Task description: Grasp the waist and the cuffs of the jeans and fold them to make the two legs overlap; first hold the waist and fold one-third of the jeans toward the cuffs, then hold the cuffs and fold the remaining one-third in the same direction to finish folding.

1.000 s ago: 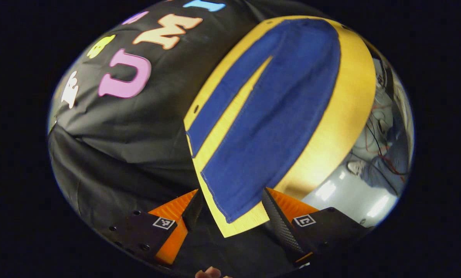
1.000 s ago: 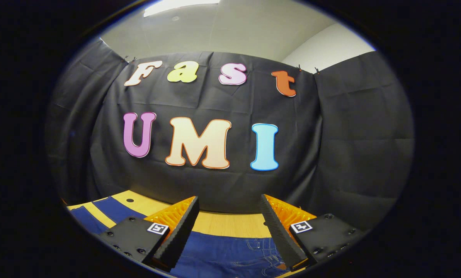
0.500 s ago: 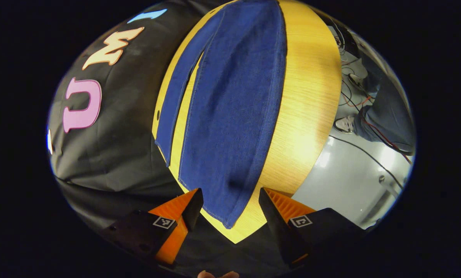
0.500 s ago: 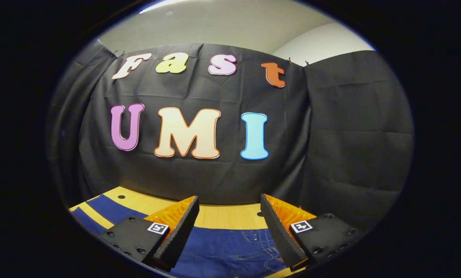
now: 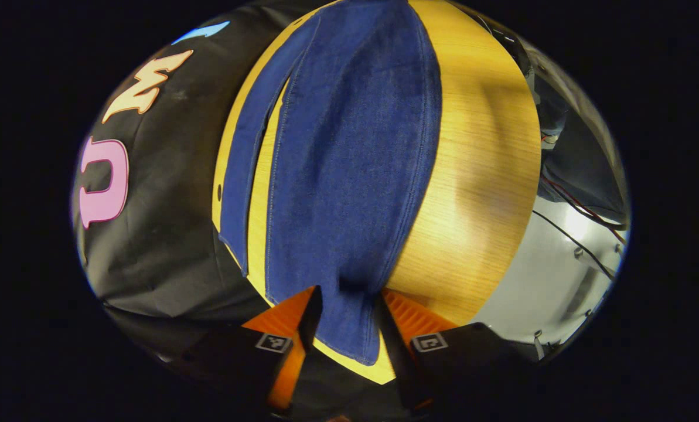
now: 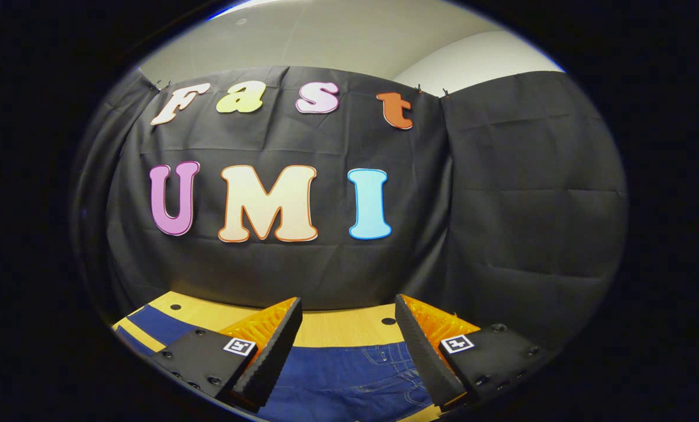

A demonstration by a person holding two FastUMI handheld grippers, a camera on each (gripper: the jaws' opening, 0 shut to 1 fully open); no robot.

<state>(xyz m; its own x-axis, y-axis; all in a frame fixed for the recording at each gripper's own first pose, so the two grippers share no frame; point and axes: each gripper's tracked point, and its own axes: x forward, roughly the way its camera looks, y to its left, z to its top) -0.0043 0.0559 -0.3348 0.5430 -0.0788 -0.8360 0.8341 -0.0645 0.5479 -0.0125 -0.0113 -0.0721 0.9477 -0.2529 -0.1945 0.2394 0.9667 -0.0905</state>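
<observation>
I have the left gripper half-closed around a jeans cuff on the table, right gripper spread over the waist; a shallow bite could slip and skew the legs.

So the count: one pair of dark blue denim jeans, one light wooden table, two orange-and-black two-finger grippers.

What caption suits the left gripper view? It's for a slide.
Left gripper straddling the cuff of the jeans spread on the wooden table.
</observation>
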